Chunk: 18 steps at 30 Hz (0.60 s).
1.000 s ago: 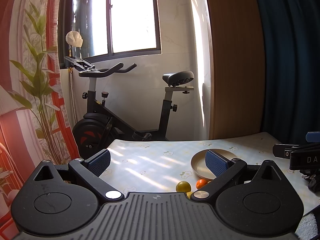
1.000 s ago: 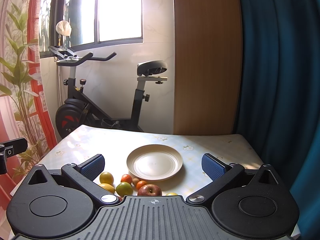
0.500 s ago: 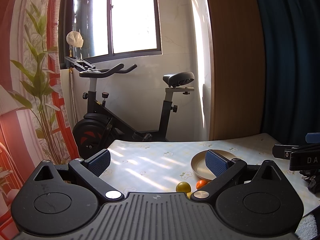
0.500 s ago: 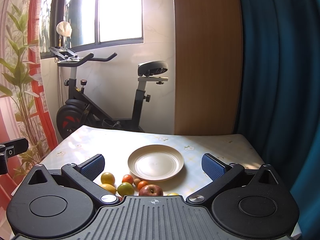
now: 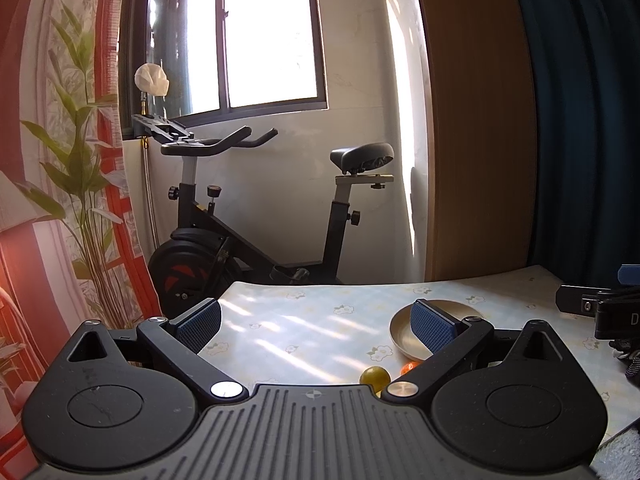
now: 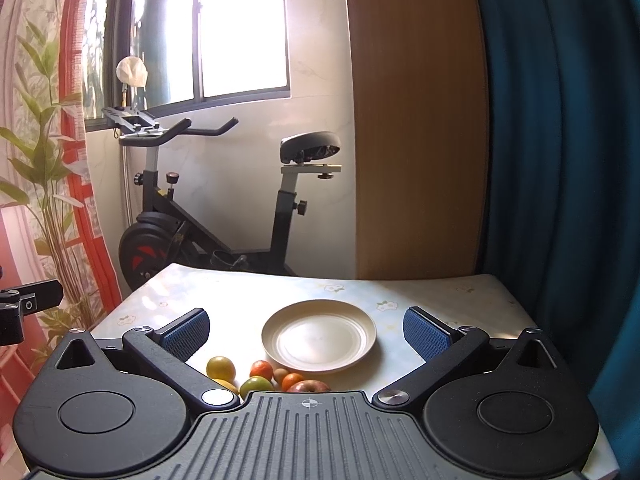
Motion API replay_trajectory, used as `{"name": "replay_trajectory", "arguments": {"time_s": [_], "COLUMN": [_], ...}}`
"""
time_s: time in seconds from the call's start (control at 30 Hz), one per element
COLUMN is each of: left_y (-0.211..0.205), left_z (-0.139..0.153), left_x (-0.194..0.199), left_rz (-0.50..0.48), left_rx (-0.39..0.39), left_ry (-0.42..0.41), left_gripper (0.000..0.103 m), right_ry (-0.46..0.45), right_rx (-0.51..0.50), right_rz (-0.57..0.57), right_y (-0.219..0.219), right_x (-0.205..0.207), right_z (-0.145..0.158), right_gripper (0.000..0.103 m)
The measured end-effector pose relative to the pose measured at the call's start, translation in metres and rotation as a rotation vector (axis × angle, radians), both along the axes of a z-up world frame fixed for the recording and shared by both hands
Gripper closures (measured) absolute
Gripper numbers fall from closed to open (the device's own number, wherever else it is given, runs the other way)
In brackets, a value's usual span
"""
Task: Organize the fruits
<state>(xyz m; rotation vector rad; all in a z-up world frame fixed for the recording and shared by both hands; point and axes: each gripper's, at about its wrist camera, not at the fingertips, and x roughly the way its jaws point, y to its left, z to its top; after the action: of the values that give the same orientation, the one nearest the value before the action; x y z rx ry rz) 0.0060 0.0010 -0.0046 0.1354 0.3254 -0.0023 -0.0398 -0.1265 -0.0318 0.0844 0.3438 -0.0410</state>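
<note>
Blue ribbed pads face each other across a wide gap on my right tongs (image 6: 306, 334); they are spread and grasp nothing, hanging above the near part of the counter (image 6: 440, 292). Between those pads, farther along the counter, sits a cream plate (image 6: 319, 335), bare inside. Just in front of its near rim lies a huddle of fruit: a yellow-orange citrus (image 6: 220, 367) at the left, a small orange tangerine (image 6: 261, 369) beside it, a green-yellow fruit (image 6: 256, 385) nearer me, a second small tangerine (image 6: 292, 380) close under the plate's edge, and a red apple (image 6: 309, 387) half hidden by my tongs' body. A small brownish fruit sits among them; I cannot tell what it is.

My left tongs (image 5: 316, 326) are released too, pads well apart and empty, held over the sunlit left half of the same flowered counter. In that view the plate (image 5: 400, 330) shows partly behind my right-hand pad, with a yellow-green fruit (image 5: 374, 375) and an orange tangerine (image 5: 409, 367) just near of it. The other tongs' black body pokes in at the right edge.

Beyond the counter stands a black exercise bike (image 6: 224, 216) under a bright window (image 6: 240, 28), with a wooden panel (image 6: 416, 120) and dark teal curtain (image 6: 560, 140) to the right.
</note>
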Motion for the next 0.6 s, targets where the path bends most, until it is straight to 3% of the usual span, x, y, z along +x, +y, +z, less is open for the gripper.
{"name": "replay_trajectory", "arguments": {"time_s": [0.2,0.33,0.47,0.6], "left_y": [0.01,0.015,0.007,0.011], "left_z": [-0.014,-0.029,-0.044,-0.056], "left_x": [0.022,0.032,0.042,0.054], "left_rz": [-0.021,-0.079,-0.1,-0.138], "left_rx": [-0.005,-0.045,0.028,-0.017], "left_ry": [-0.02,-0.031,-0.001,0.048], "left_gripper": [0.001,0.001,0.001,0.002], "right_ry": [-0.101,-0.058,-0.017,0.017], "right_rx": [0.02,-0.016,-0.027,-0.068], "right_rz": [-0.037,0.006,0.062,0.097], "right_y": [-0.016,-0.015,-0.007,0.003], "right_x": [0.015,0.033,0.048,0.055], "right_z": [-0.029,-0.051,-0.074,-0.09], "right_gripper": [0.0,0.0,0.0,0.0]}}
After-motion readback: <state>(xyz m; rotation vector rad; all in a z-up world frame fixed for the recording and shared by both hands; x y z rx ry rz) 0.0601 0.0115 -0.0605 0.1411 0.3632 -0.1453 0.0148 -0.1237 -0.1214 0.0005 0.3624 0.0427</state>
